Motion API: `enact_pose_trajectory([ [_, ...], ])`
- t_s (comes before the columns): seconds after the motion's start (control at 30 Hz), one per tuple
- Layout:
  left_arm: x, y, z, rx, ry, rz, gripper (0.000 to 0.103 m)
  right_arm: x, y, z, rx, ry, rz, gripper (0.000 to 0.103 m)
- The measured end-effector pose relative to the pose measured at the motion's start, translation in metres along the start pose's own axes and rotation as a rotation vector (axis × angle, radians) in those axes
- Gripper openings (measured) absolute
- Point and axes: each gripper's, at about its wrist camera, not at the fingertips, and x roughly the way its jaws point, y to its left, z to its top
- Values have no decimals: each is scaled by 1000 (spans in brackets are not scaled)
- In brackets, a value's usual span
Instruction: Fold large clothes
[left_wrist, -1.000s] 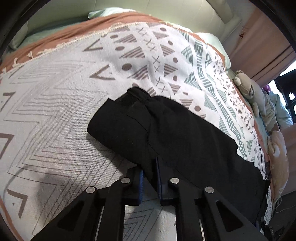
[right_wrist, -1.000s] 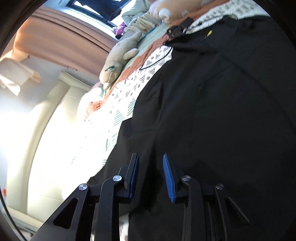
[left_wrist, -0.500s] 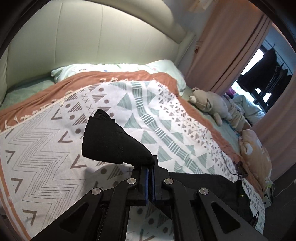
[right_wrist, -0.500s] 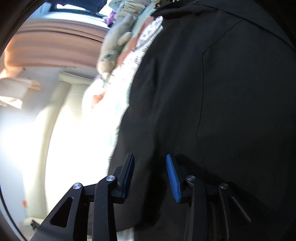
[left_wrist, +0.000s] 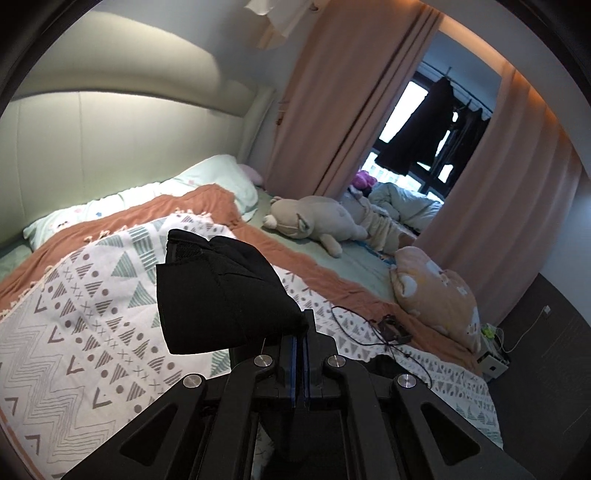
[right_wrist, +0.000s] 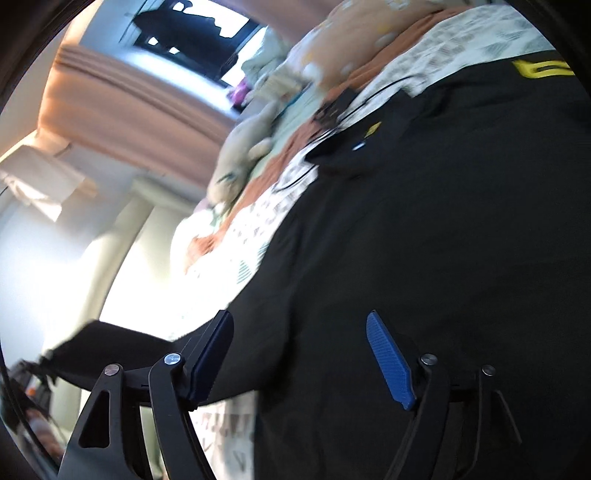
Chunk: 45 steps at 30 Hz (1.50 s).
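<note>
A large black garment with yellow lettering lies spread on the patterned bedspread. My left gripper is shut on a bunched end of that black garment, which is lifted above the bed. In the right wrist view, my right gripper is open, its blue pads wide apart just over the black cloth, with nothing pinched between them. A lifted flap of the garment juts out at the lower left of that view.
Two plush toys and an orange cushion lie along the bed's far side. A black cable rests on the bedspread. Pillows and a padded headboard are at the back, pink curtains beyond.
My left gripper closed on the garment's end and lifted it off the bed, rising higher. The right gripper's fingers spread wider and shifted over the cloth.
</note>
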Motion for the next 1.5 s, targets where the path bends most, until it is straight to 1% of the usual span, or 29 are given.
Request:
enact_pose_trajectory([
  [0.1, -1, -35, 0, 34, 4, -55, 1, -29, -21, 4, 17, -31, -45, 75],
  [0.23, 0, -79, -5, 74, 14, -129, 1, -54, -44, 4, 57, -61, -86, 75],
  [0.3, 1, -98, -10, 94, 20, -166, 1, -67, -55, 10, 70, -97, -91, 75],
  [0.4, 8, -129, -20, 120, 41, -223, 1, -78, -67, 23, 81, -129, -124, 75],
  [0.47, 16, -149, -29, 134, 65, -256, 1, -86, -80, 28, 103, -147, -139, 75],
  [0.5, 20, -159, -33, 142, 76, -273, 1, -90, -86, 30, 118, -153, -138, 75],
  [0.53, 25, -169, -38, 151, 88, -288, 1, -102, -97, 31, 132, -155, -133, 75],
  [0.6, 36, -187, -50, 167, 113, -319, 1, -106, -108, 35, 170, -162, -123, 75],
  [0.77, 65, -227, -84, 184, 190, -391, 1, -109, -116, 42, 191, -174, -127, 75],
  [0.87, 82, -250, -108, 184, 250, -442, 1, -106, -119, 44, 210, -173, -128, 75],
  [0.9, 87, -257, -116, 186, 273, -449, 3, -106, -121, 43, 216, -171, -128, 75],
  [0.97, 101, -271, -135, 206, 342, -473, 29, -106, -125, 43, 232, -169, -127, 75],
  [1.0, 108, -277, -148, 234, 391, -482, 68, -106, -128, 44, 242, -169, -128, 75],
  [1.03, 112, -279, -162, 253, 422, -483, 96, -106, -131, 45, 252, -171, -132, 75],
  [1.07, 114, -277, -172, 256, 423, -489, 100, -106, -135, 46, 263, -174, -136, 75],
  [1.13, 114, -266, -190, 258, 408, -481, 101, -108, -141, 47, 282, -185, -144, 75],
  [1.2, 119, -254, -202, 265, 435, -445, 101, -112, -146, 47, 301, -198, -153, 75],
  [1.27, 117, -238, -209, 236, 431, -405, 100, -113, -148, 45, 308, -207, -161, 75],
  [1.37, 111, -200, -220, 152, 408, -332, 101, -109, -145, 46, 295, -201, -173, 75],
  [1.5, 110, -138, -232, 6, 429, -264, 100, -99, -137, 44, 259, -177, -187, 75],
])
